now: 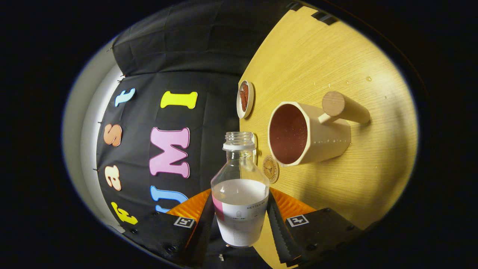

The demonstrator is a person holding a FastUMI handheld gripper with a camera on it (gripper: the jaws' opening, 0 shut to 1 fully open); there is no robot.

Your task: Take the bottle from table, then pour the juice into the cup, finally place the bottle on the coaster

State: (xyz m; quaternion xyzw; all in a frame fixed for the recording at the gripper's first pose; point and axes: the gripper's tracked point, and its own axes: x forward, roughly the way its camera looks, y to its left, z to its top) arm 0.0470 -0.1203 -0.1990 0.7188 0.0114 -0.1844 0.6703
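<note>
Between the fingers [239, 224] sits the bottle [239, 186], pinched on both sides at its label, uncapped, part full, the whole view rolled sideways, so I judge the pour is in hand. Next: bring its mouth over the cup [302, 134] just beyond, then tip further. Counter [336, 56] edge runs close beside the cup, with the coaster [270, 169] and a small dish [245, 99] along it; open room lies past the cup's handle.

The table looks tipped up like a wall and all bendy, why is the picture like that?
In the gripper view, the fisheye lens curves the table edge; the gripper, shut on the bottle, is rolled sideways, so the table and cup look tipped. Light is bright mid-table, dimmer toward the rim, with small shiny droplets.
</note>
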